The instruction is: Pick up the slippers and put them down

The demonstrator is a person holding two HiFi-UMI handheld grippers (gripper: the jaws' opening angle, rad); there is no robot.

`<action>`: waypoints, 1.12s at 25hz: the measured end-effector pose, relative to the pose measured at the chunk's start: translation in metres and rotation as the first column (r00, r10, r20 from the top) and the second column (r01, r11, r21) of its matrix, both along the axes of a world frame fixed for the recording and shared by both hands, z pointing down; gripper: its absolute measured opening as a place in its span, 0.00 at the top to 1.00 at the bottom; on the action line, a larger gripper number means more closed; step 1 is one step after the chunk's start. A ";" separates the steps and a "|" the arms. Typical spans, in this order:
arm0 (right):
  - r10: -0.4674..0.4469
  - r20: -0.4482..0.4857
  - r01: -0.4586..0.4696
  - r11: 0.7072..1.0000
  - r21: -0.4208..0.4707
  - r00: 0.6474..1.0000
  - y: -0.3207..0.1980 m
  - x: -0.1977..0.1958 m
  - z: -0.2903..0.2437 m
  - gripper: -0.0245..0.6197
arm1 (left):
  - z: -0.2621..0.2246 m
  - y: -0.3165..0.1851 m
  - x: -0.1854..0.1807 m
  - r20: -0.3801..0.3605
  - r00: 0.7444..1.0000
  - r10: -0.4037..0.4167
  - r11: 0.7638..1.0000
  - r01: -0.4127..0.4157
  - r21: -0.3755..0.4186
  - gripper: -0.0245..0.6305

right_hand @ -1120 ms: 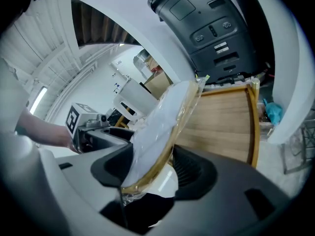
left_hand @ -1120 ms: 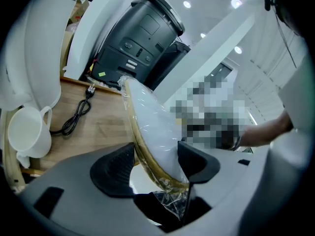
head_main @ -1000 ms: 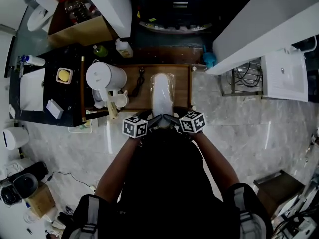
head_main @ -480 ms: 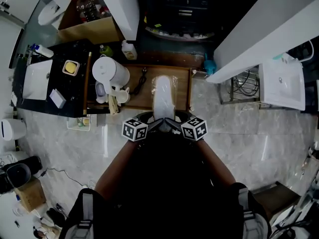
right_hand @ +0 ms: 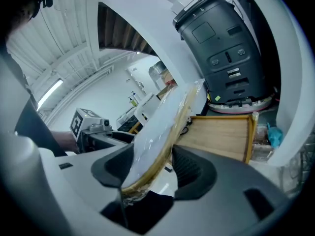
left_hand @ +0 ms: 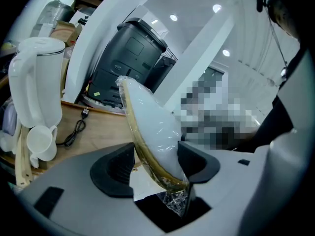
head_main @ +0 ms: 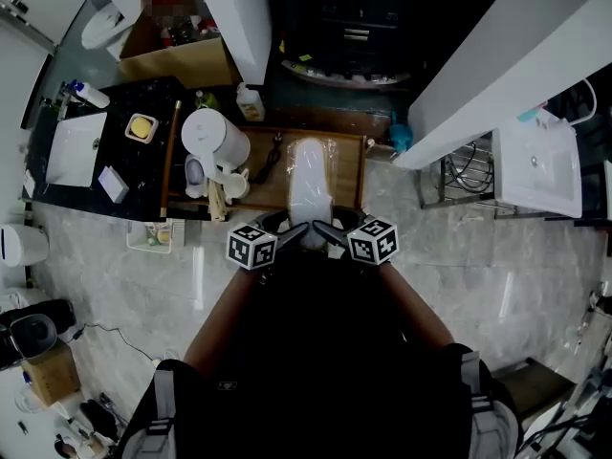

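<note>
A pair of white slippers (head_main: 308, 182) wrapped in clear plastic is held by its near end over the wooden table (head_main: 350, 165). My left gripper (head_main: 290, 233) grips that end from the left and my right gripper (head_main: 328, 230) from the right. In the left gripper view the slippers (left_hand: 153, 127) stand on edge between the dark pads of the gripper (left_hand: 155, 162), with the yellowish sole rim toward the left pad. In the right gripper view the slippers (right_hand: 158, 134) slant up out of the gripper (right_hand: 149, 167), and both pads press on them.
A white kettle (head_main: 212, 140) and a white cup (left_hand: 42, 142) stand at the table's left end, with a black power cord (head_main: 267, 161) beside them. A dark appliance (right_hand: 226, 53) stands behind the table. White panels (head_main: 497, 55) flank it, and a black counter (head_main: 105, 156) lies further left.
Both grippers have risen a little with the slipper pack still between them. The pack's near end now sits higher over the table.
</note>
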State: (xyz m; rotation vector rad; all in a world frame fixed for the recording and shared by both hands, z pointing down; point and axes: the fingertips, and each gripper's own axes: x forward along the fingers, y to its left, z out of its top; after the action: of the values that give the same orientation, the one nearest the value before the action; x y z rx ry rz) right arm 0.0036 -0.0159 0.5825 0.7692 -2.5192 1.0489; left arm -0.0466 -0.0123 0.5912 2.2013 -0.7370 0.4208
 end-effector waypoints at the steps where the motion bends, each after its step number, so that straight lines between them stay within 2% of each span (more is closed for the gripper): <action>1: -0.001 0.000 0.001 1.000 0.008 1.000 -0.001 -0.001 -0.001 0.58 | -0.001 -0.001 -0.001 -0.001 1.000 -0.004 1.000 0.004 0.001 0.53; 11: -0.017 0.002 0.017 0.999 0.035 1.000 -0.002 -0.002 -0.004 0.58 | -0.001 0.000 -0.002 0.008 1.000 -0.011 1.000 0.011 -0.002 0.53; 28: -0.018 0.004 0.018 0.999 0.031 1.000 0.006 -0.008 -0.005 0.58 | -0.004 0.007 -0.007 0.031 0.999 0.007 1.000 -0.008 0.015 0.54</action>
State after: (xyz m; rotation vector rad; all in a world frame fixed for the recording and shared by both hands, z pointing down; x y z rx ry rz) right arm -0.0044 -0.0101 0.5778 0.7520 -2.5463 1.0088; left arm -0.0540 -0.0051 0.5869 2.2171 -0.7513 0.4554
